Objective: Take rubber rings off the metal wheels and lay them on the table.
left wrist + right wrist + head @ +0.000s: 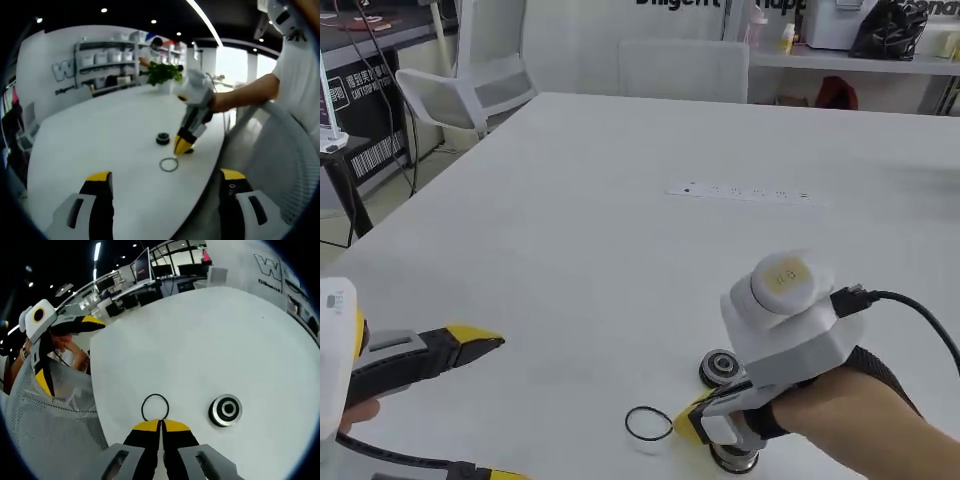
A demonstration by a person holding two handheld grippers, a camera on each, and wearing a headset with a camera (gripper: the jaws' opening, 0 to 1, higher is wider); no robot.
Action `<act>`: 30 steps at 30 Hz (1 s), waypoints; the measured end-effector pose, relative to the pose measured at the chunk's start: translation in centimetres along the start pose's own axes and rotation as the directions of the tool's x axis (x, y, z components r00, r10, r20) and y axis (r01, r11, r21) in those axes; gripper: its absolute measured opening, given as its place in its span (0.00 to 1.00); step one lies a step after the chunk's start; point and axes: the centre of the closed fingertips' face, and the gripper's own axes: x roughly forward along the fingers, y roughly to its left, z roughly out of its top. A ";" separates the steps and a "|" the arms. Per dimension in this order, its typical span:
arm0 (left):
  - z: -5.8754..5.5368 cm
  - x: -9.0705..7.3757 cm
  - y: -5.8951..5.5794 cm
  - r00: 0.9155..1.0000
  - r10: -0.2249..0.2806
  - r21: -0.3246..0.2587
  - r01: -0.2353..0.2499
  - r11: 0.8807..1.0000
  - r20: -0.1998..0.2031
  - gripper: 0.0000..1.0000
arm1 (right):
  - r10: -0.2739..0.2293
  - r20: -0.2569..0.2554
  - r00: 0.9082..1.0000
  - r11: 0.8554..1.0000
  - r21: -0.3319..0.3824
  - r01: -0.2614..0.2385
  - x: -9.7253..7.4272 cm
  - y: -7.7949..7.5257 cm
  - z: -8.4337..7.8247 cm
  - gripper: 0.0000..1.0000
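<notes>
Nearest the person, the left gripper (485,406), a white two-jaw tool with yellow tips, is hovering over the near edge of the white table (620,230); its jaws are standing wide apart, holding nothing. The right gripper (161,425), gripped by a hand (840,415), is pointing down at the tabletop with its jaws pressed together and nothing visibly between them.

Just beyond its tips, the thin black rubber ring (155,407) is lying flat on the table, its near edge meeting the yellow tips; whether they are touching cannot be told. To the ring's right in the right gripper view, the round metal wheel (225,410) with a dark centre is resting flat, apart from the ring. In the head view a second metal round part (734,459) is showing partly under the right gripper.

Farther off, a white power strip (745,192) is lying mid-table, and white chairs (470,70) are standing at the far edge.
</notes>
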 end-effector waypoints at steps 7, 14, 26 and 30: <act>0.0 0.0 0.0 1.000 0.004 0.004 -0.004 1.000 -0.004 0.88 | 0.004 0.020 1.000 1.000 0.015 -0.005 -0.4 -0.1 0.4 0.00; -0.1 0.0 0.1 1.000 0.005 0.007 -0.005 1.000 -0.007 0.88 | 0.007 0.063 0.998 0.999 0.036 -0.009 -1.3 -0.1 1.3 0.00; 0.4 0.0 -0.2 1.000 -0.017 0.075 0.018 0.997 -0.017 0.90 | -0.011 0.180 0.984 0.995 0.095 -0.006 -4.2 -1.2 3.3 0.02; 1.3 0.0 -0.4 1.000 -0.019 0.107 0.020 0.994 -0.011 0.89 | -0.024 0.222 0.975 0.993 0.121 -0.003 -5.6 -1.9 3.7 0.02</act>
